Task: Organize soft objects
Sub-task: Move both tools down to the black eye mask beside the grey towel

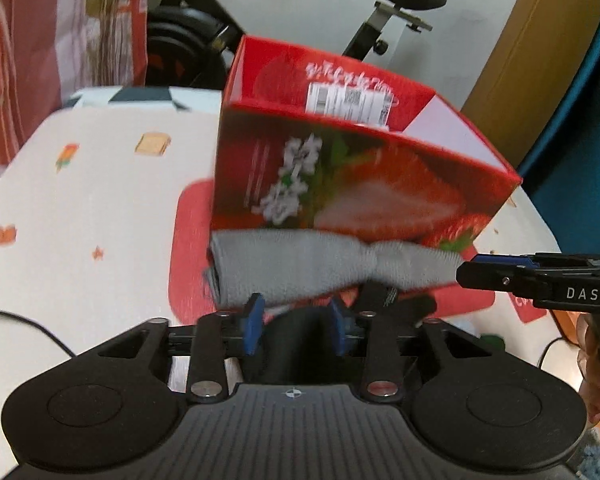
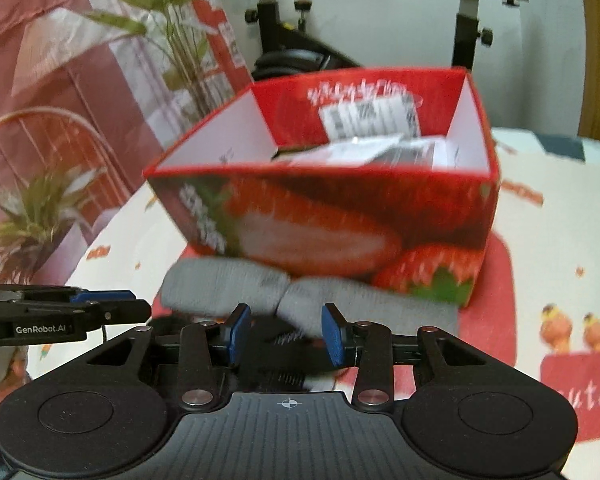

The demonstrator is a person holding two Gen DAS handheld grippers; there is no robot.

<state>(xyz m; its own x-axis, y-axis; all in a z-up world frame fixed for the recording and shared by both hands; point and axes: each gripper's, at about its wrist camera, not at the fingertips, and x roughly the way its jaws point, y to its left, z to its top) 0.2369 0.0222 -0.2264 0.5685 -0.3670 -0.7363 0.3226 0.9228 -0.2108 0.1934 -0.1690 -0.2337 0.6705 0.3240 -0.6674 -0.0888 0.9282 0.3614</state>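
Note:
A red open-top strawberry box (image 1: pixel 340 168) stands on the table and shows in the right wrist view (image 2: pixel 340 216) too. A grey sock (image 1: pixel 324 268) lies bunched against its front base, also seen in the right wrist view (image 2: pixel 300 296). A black sock (image 1: pixel 296 332) lies just below the grey one. My left gripper (image 1: pixel 296 324) has its blue pads a sock's width apart around the black sock. My right gripper (image 2: pixel 286 334) is likewise part open over black and grey fabric. The right gripper shows side-on in the left wrist view (image 1: pixel 540 280). The left gripper shows in the right wrist view (image 2: pixel 64 312).
The table wears a white cloth with cartoon prints (image 1: pixel 100 200) and a red mat (image 2: pixel 496 300) under the box. A packet with a label (image 2: pixel 364 148) lies inside the box. An exercise bike (image 1: pixel 380 20) stands behind, a plant (image 2: pixel 28 208) and curtain at the left.

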